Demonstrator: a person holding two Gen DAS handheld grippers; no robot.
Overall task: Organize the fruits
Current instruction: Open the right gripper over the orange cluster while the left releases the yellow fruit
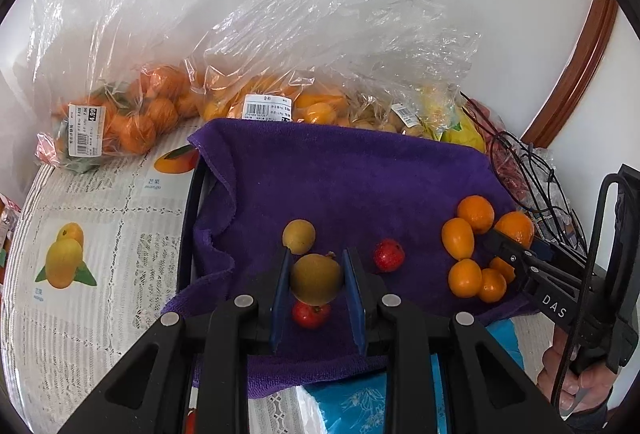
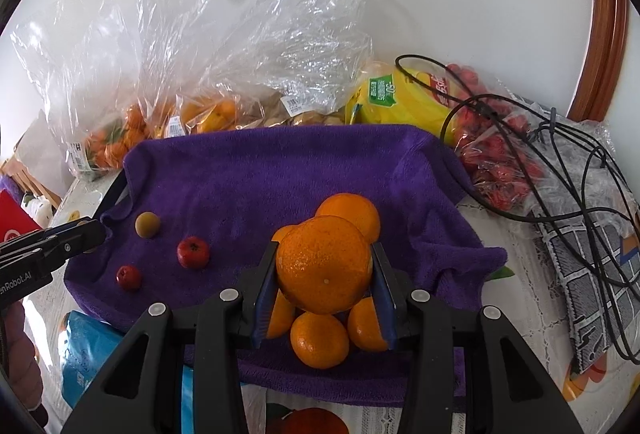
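Note:
My left gripper [image 1: 316,276] is shut on a round yellow-brown fruit [image 1: 316,279] above the purple towel [image 1: 340,178]. A second yellow-brown fruit [image 1: 299,236] lies just beyond it, and two small red fruits [image 1: 389,255] [image 1: 311,314] lie close by. My right gripper [image 2: 325,274] is shut on a mandarin [image 2: 323,264] over a cluster of several oranges [image 2: 320,340] at the towel's right side. In the left wrist view that right gripper [image 1: 506,250] reaches into the orange pile [image 1: 464,238].
Clear plastic bags of oranges [image 1: 120,118] and other fruit [image 1: 288,102] line the wall behind the towel. A yellow packet [image 2: 404,100], a bag of red fruit [image 2: 500,162] and black cables [image 2: 560,162] lie at the right. A blue pack [image 1: 360,406] sits at the front edge.

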